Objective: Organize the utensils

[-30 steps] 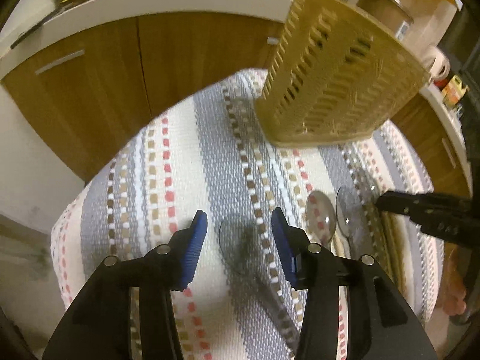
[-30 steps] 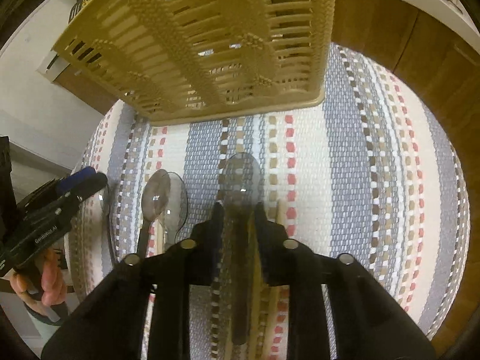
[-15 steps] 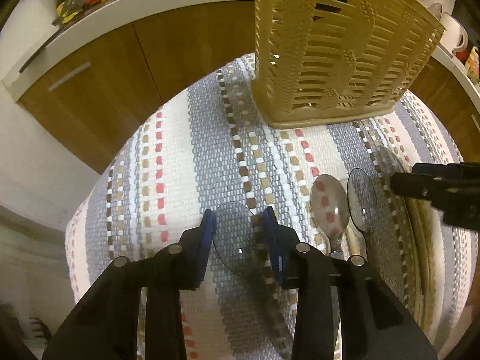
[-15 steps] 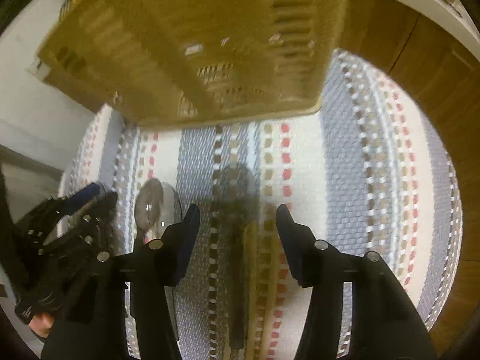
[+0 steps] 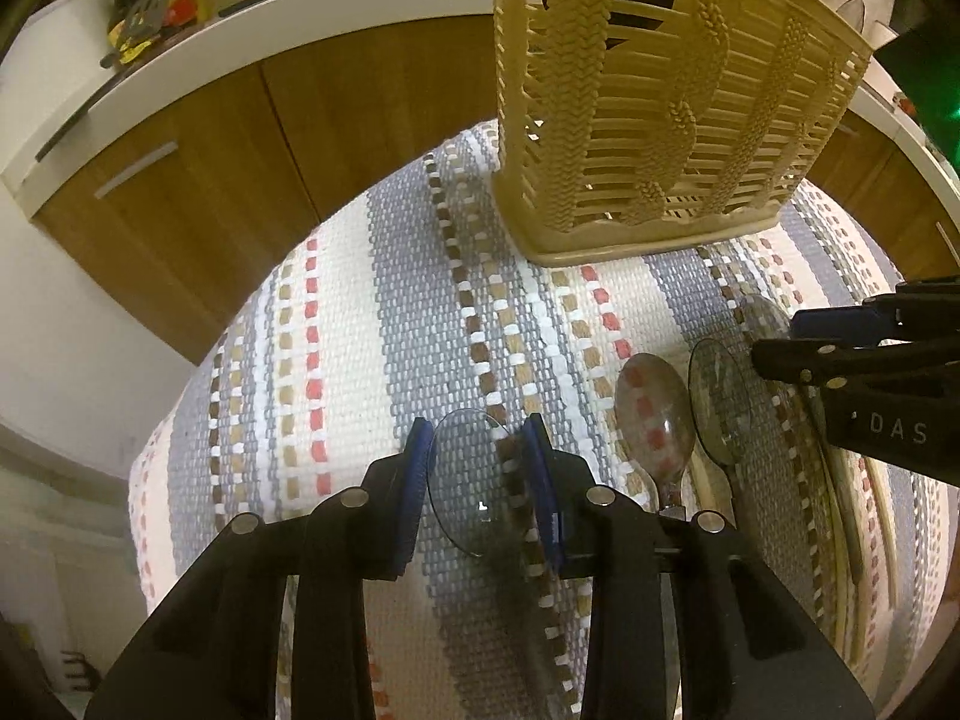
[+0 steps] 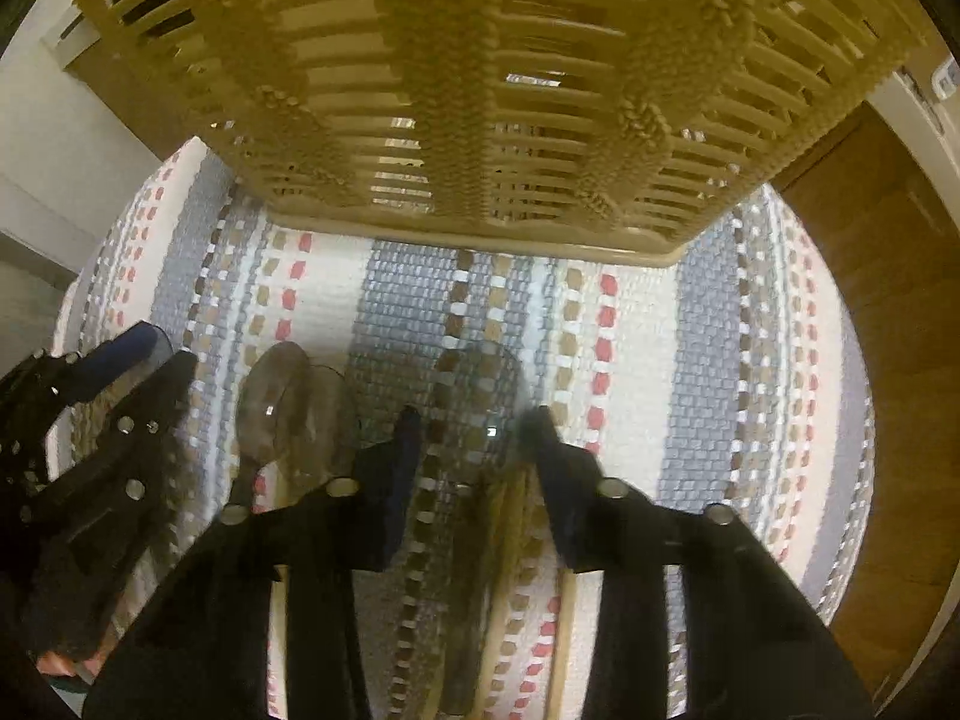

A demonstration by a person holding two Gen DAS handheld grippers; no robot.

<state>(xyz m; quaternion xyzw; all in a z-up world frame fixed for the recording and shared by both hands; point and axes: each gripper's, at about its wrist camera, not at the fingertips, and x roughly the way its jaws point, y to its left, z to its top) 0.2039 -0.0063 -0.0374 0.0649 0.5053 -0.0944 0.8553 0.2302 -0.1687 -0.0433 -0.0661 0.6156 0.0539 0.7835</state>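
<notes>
My left gripper [image 5: 477,438] points steeply down at the striped cloth [image 5: 360,330] that covers the surface. Its jaws have just been closing and are now narrow around the bowl of a clear spoon [image 5: 468,498]. The left blue pad is at the bowl's edge and the right pad is just beside the other edge. I cannot tell whether they really pinch it. That spoon lies on a grey stripe, bowl pointing toward the basket [image 5: 660,120], handle running back under my jaws. My right gripper [image 6: 474,420] also points down, and its view is blurred. Its jaws have just been closing too and are narrow, with the bowl of a second clear spoon [image 6: 486,378] between the pads. I cannot tell whether they grip it or only straddle it. Pale wooden sticks [image 6: 510,540] lie alongside that spoon's handle under the jaws. Between my two grippers a pair of spoons [image 5: 654,414] lies on the cloth, bowls side by side and overlapping, one brownish and one clear. The tan slatted basket stands upright on the far part of the cloth, well apart from all the spoons. Behind the surface are wooden cabinet doors [image 5: 210,180] under a white worktop [image 5: 240,42].
</notes>
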